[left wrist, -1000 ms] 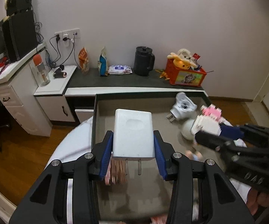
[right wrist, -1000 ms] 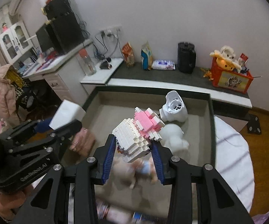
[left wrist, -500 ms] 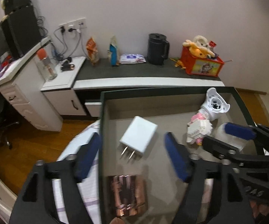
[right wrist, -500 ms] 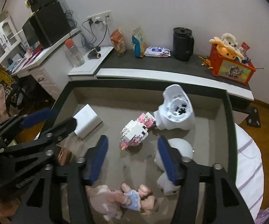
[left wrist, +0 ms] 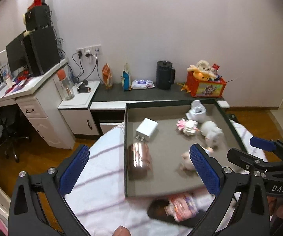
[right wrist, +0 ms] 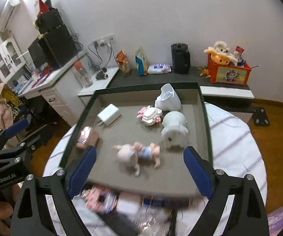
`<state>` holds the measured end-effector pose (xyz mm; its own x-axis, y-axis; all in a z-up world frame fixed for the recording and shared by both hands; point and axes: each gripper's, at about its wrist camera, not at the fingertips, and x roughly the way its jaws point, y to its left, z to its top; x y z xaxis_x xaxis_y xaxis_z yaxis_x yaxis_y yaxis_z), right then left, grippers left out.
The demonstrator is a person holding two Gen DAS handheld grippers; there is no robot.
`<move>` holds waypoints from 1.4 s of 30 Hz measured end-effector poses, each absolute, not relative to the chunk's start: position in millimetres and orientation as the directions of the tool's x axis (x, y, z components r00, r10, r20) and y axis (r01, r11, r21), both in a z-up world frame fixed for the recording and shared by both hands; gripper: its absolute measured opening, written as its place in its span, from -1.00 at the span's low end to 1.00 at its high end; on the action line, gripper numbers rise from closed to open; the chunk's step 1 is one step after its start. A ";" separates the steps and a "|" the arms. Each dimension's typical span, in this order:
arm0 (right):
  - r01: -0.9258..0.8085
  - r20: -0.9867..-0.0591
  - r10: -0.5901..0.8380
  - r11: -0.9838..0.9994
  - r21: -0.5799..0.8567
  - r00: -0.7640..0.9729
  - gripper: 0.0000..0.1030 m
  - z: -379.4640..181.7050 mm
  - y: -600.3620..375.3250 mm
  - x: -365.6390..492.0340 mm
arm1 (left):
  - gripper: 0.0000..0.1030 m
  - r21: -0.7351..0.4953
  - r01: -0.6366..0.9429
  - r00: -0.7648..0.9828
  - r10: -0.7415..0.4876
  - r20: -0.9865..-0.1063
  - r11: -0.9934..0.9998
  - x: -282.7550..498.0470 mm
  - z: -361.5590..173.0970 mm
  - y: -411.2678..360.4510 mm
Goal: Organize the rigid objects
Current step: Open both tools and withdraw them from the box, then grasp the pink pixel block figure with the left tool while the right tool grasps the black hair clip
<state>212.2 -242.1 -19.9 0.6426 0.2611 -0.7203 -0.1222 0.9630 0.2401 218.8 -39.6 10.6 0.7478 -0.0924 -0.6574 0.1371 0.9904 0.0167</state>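
Observation:
A grey tray with a dark rim sits on a round white table. In it lie a white charger plug, a pink and white brick figure, a white cup-shaped piece, a white round figure, a doll and a shiny copper box. My left gripper hovers over the tray's near left side, jaws opening, nothing between the pads. My right gripper hangs over the near edge, jaws opening around empty air above the doll.
Blurred colourful packets lie on the table in front of the tray. Behind the tray a low dark shelf holds a black jug and an orange toy crate. A white desk stands at the left.
Both grippers let go and opened wide: the charger and the brick figure now lie in the tray. Both grippers drew back and up from it.

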 end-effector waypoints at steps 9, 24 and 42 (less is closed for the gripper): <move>-0.084 -0.638 0.207 0.972 0.217 0.741 0.78 19.1 -250.2 113.1 | 1.00 -0.001 0.136 0.778 -0.108 -0.619 0.991 119.8 32.4 -32.6; -0.083 -0.605 0.204 0.972 0.222 0.770 0.78 13.6 -246.3 -6.3 | 0.99 -0.058 0.114 0.745 -0.124 -0.655 0.992 25.8 8.4 -18.8; -0.023 -0.671 0.161 0.977 0.210 0.724 0.78 -25.2 -265.9 -50.2 | 1.00 -0.080 0.137 0.704 -0.154 -0.693 0.987 -15.5 -12.2 -19.4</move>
<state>-50.2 -265.9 -25.2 0.7239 0.1608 -0.6708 -0.0227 0.9775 0.2098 -15.5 -19.4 -12.2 0.7043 -0.1540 -0.6930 0.1370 0.9873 -0.0802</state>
